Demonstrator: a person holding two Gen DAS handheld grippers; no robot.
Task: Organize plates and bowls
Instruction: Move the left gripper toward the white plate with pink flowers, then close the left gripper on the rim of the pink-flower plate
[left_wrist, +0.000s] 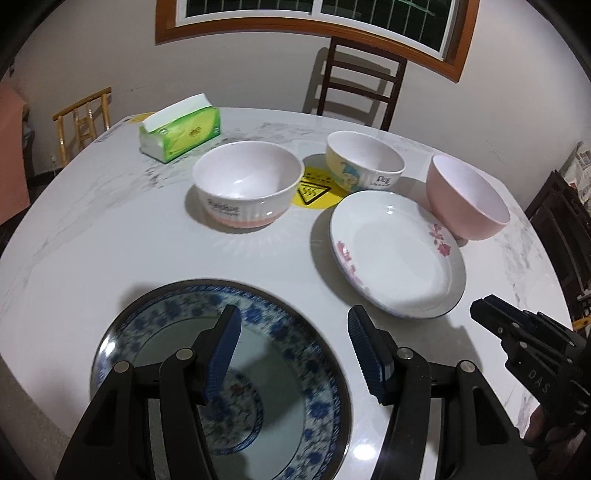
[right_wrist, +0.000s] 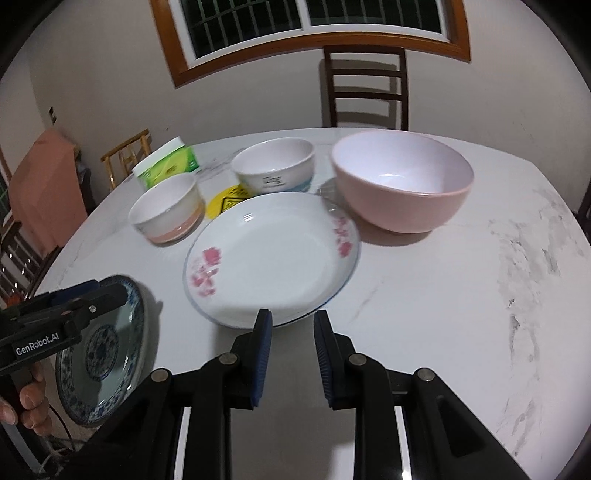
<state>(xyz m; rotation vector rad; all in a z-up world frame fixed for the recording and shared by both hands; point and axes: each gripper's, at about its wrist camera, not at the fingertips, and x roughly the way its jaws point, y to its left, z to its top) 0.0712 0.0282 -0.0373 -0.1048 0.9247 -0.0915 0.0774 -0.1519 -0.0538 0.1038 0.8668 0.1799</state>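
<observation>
A blue-patterned plate (left_wrist: 229, 369) lies at the table's near left; my left gripper (left_wrist: 293, 317) hangs open above it, one finger over the plate, one past its right rim. It also shows in the right wrist view (right_wrist: 103, 354). A white plate with pink flowers (left_wrist: 395, 251) (right_wrist: 269, 254) lies mid-table. My right gripper (right_wrist: 291, 321) is open, empty, just short of that plate's near rim. Behind stand a white bowl with a pink base (left_wrist: 245, 182) (right_wrist: 166, 208), a cartoon bowl (left_wrist: 364, 160) (right_wrist: 273, 166) and a pink bowl (left_wrist: 465, 195) (right_wrist: 402, 181).
A green tissue pack (left_wrist: 181, 127) (right_wrist: 166, 162) sits at the far left of the white marble table (left_wrist: 92, 229). A yellow warning sticker (left_wrist: 314, 188) marks the centre. A dark chair (left_wrist: 354, 81) stands behind the table, a wooden chair (left_wrist: 83, 118) to the left.
</observation>
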